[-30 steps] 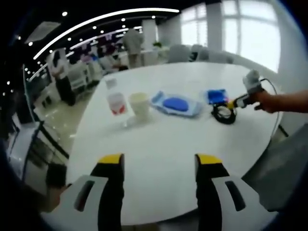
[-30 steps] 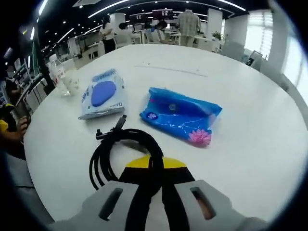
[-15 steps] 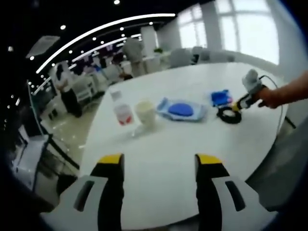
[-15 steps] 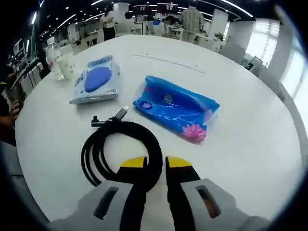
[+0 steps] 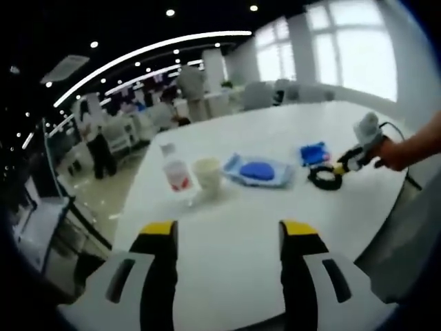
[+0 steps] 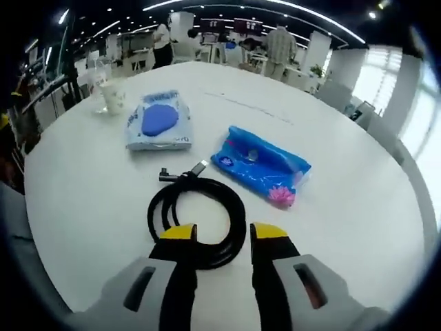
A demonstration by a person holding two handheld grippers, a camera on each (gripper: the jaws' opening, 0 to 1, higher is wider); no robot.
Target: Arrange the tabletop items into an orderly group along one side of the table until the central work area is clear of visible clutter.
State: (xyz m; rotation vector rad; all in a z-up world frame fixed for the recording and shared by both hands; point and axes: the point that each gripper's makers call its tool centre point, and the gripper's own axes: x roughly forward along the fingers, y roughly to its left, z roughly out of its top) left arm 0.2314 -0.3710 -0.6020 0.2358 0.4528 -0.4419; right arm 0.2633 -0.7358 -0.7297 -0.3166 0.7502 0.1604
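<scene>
The right tool (image 6: 222, 233) now has its two yellow-tipped jaws apart, and the coiled black cable with a silver plug (image 6: 198, 215) lies free on the round white desk (image 6: 344, 207) just in front of them. Half a second ago the jaws were nearly together on the near side of the coil, and a second ago they were clamped on it — so the cable has just been let go. I judge that this is its new place.

In the right gripper view, the crinkled blue tissue pack with a pink flower (image 6: 262, 164) is at about 1 o'clock from the coil, just beside it. The pale plastic pack with a blue oval (image 6: 156, 126) is at about 11 o'clock, a little apart. Further in that direction stand a pale paper cup (image 6: 112, 93) and a clear bottle, near the desk edge.

The left tool (image 5: 224, 229) hangs with jaws wide apart and holds nothing. From it the things make a loose line across the far half of the desk: clear bottle with red label (image 5: 176, 172), cup, pale pack, tissue pack, coil. The desk surface close to this tool is bare.

The line is not yet tight — the bottle and cup probably need to come nearer to the packs.
</scene>
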